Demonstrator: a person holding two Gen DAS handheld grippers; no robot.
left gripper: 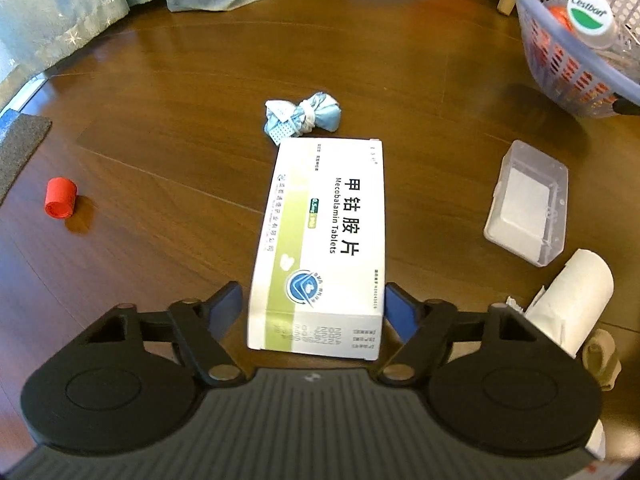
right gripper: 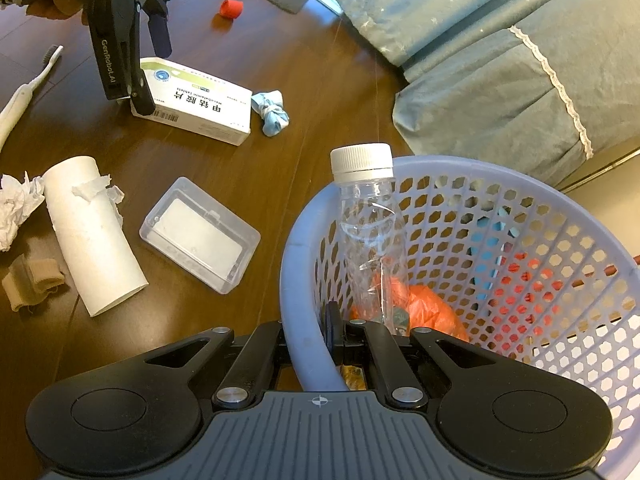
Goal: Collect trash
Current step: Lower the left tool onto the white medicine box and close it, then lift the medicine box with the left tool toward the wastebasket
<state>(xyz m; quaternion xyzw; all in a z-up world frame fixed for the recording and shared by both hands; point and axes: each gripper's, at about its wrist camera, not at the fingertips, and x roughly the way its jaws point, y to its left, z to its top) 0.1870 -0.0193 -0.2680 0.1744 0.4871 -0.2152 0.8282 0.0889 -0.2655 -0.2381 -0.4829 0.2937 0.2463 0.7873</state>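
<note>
Glossy wood floor (left gripper: 160, 128). Matt cardboard box (left gripper: 320, 240), printed. Clear smooth plastic case (left gripper: 528, 204); clear plastic bottle (right gripper: 372, 240), ribbed white cap. Perforated plastic basket (right gripper: 520, 264). Paper tube (right gripper: 92, 236), crumpled tissue (right gripper: 16, 208). Cloth curtain (left gripper: 60, 12).

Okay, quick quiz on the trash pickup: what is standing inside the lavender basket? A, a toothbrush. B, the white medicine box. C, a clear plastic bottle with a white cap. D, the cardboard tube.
C: the clear plastic bottle stands upright in the basket over something orange, while the medicine box and cardboard tube lie on the floor.
</note>
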